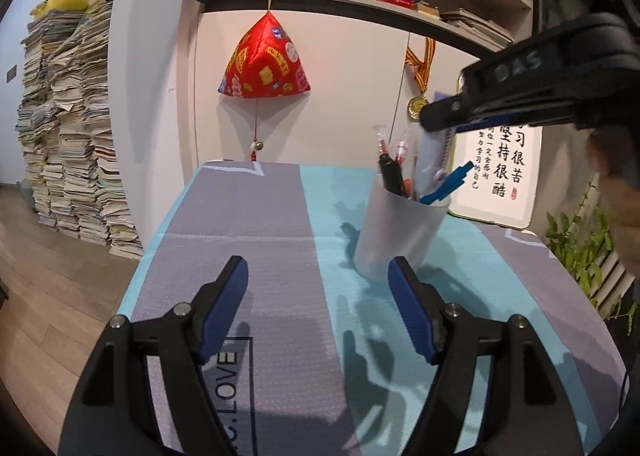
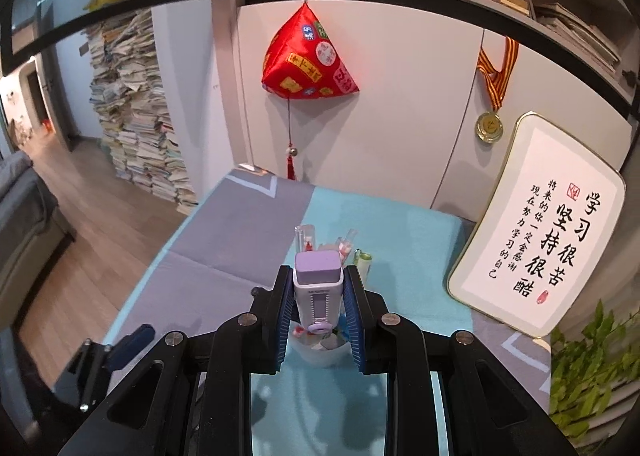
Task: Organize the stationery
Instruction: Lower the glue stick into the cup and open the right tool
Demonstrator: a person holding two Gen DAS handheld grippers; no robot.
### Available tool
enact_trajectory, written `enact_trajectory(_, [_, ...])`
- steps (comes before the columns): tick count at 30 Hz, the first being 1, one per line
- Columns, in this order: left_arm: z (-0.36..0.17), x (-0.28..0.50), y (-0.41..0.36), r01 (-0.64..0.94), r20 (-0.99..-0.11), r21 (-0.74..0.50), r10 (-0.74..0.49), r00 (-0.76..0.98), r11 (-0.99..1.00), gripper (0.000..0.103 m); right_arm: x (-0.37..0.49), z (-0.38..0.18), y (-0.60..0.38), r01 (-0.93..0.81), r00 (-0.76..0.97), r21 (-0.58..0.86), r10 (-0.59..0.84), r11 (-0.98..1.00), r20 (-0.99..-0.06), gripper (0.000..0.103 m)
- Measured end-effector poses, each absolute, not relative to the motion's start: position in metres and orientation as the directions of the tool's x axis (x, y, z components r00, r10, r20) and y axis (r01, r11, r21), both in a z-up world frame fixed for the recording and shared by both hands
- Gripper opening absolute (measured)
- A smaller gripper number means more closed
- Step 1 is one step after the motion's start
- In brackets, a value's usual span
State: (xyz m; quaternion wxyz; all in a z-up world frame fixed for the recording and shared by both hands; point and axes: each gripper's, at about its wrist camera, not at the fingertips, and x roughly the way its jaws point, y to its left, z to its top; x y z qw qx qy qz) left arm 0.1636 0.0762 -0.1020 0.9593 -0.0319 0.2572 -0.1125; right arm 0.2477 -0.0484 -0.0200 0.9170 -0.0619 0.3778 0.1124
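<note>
Your worktop (image 1: 240,223) carries a grey-and-teal cloth, with the frosted pen cup (image 1: 400,240) standing on the teal strip, pens and a blue marker inside. Left tongs (image 1: 318,288) gape wide over bare cloth just beside the cup, nothing between them. Right tongs (image 2: 318,296) are clamped on the lilac slide eraser (image 2: 318,288), directly above the cup. Behind: white wall, red hanging ornament (image 1: 264,59), medal (image 2: 489,127), calligraphy plaque (image 2: 548,240), book shelf above, tall paper stacks (image 1: 72,127) on wooden floor at left.
</note>
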Motion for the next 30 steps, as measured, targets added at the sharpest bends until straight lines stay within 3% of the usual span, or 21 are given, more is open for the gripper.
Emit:
enact_trajectory(19, [-0.086, 0.170, 0.071, 0.210, -0.503, -0.193, -0.281, 0.817, 0.958, 0.076, 0.255, -0.035, -0.059, -0.276, 0.637, 0.025, 0.202, 0.961, -0.744, 0.026])
enact_trajectory(26, [-0.060, 0.171, 0.043, 0.247, -0.480, -0.091, -0.260, 0.838, 0.965, 0.077, 0.223, -0.004, -0.101, -0.271, 0.709, 0.150, 0.302, 0.951, -0.637, 0.026])
enact_trajectory(30, [-0.058, 0.179, 0.024, 0.277, -0.499, -0.083, -0.280, 0.820, 0.957, 0.077, 0.198, -0.007, -0.140, -0.239, 0.720, 0.239, 0.337, 0.941, -0.606, 0.038])
